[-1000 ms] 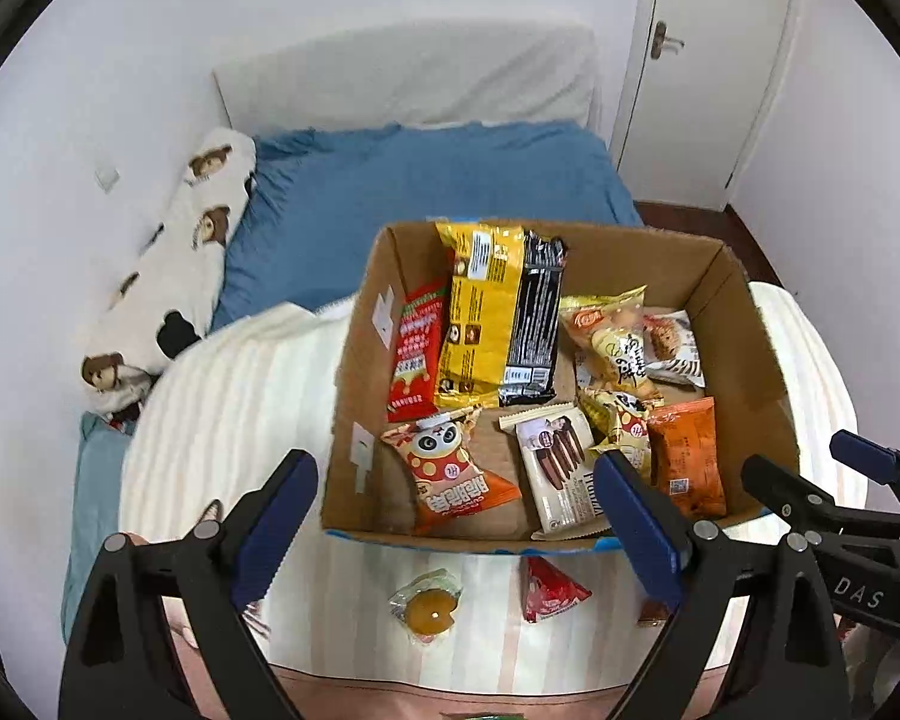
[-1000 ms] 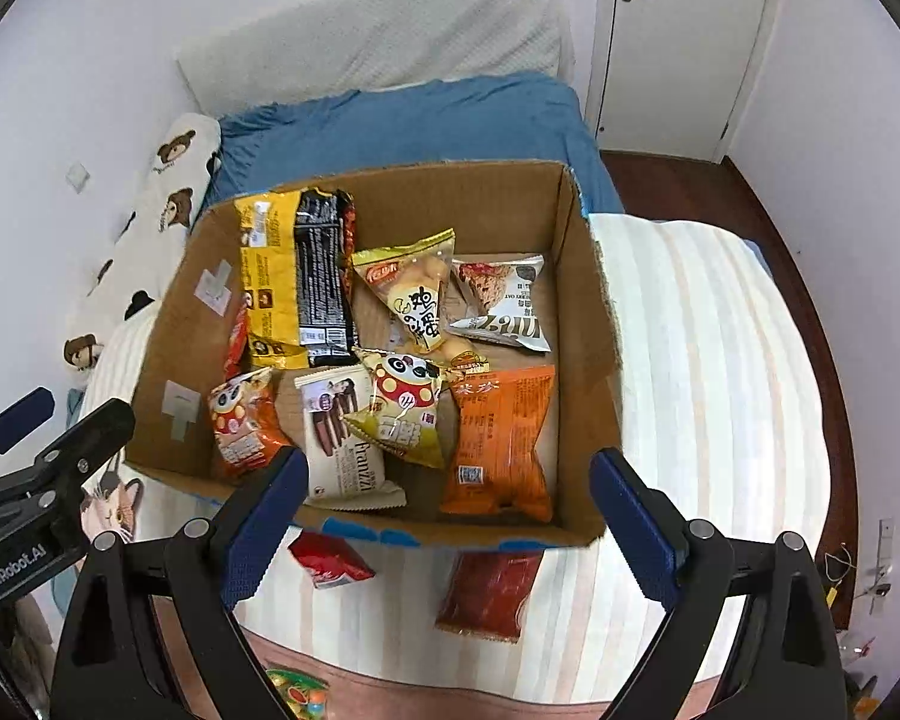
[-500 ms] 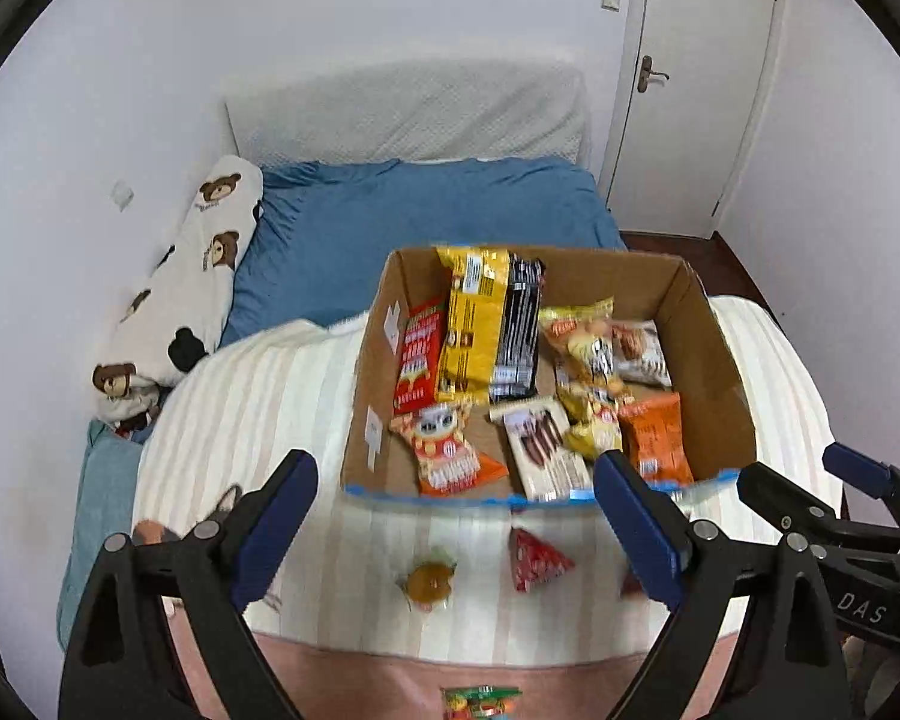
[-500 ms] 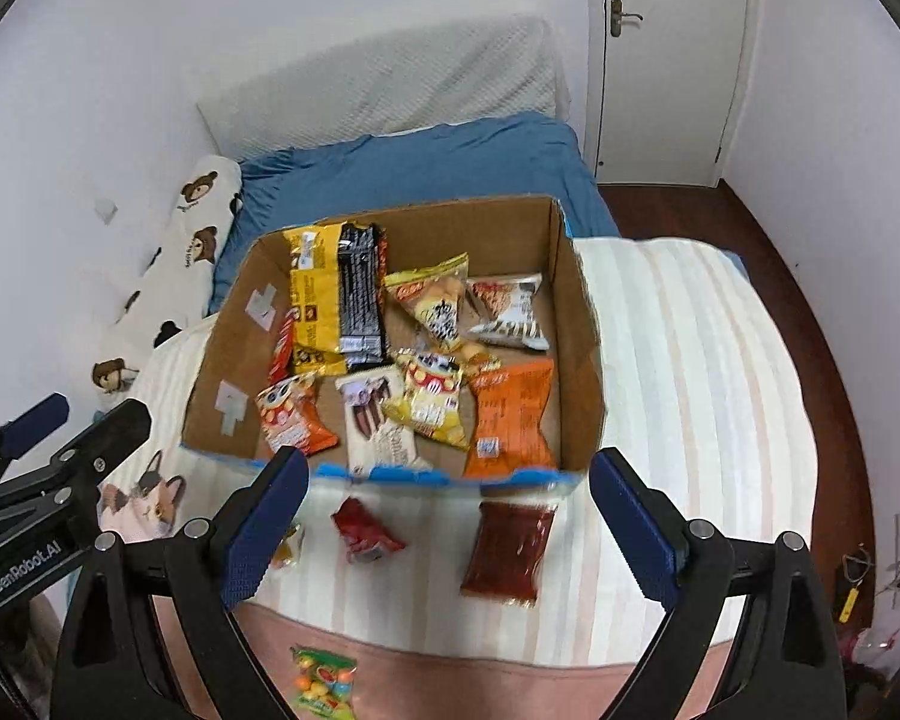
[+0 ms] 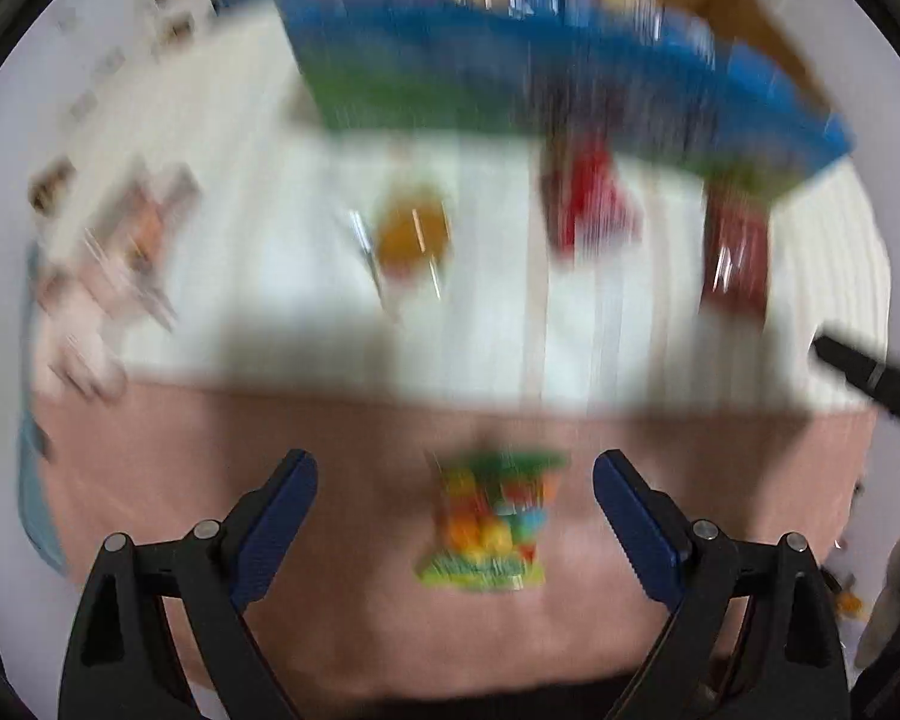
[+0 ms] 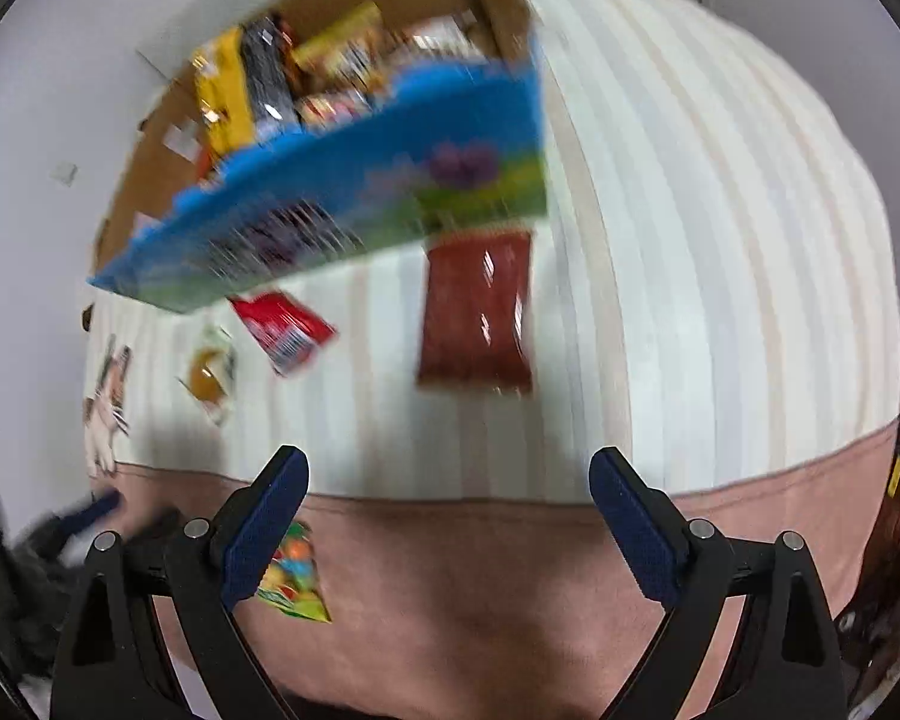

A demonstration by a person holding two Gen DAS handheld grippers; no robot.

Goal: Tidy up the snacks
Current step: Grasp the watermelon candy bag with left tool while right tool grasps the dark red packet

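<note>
Both views are motion-blurred. A cardboard box [image 6: 354, 192] with a blue and green printed front holds several snack packs; it also shows in the left wrist view [image 5: 510, 78]. On the striped blanket in front of it lie a dark red pack [image 6: 477, 312], a small red pack [image 6: 285, 327] and a clear pack with an orange sweet [image 5: 414, 234]. A colourful candy bag [image 5: 489, 522] lies on the pink sheet between my left gripper's open fingers. My left gripper [image 5: 455, 516] is open and empty. My right gripper [image 6: 449, 519] is open and empty above the blanket's edge.
The striped blanket [image 6: 720, 276] covers the bed and curves away to the right. A pink sheet [image 6: 510, 588] runs along the near edge. A patterned cloth [image 5: 102, 276] lies at the left. The right gripper's tip [image 5: 870, 372] enters the left wrist view.
Both grippers have tipped down and moved towards the near edge of the bed. The box now sits at the top of both views and the candy bag lies between the left fingers.
</note>
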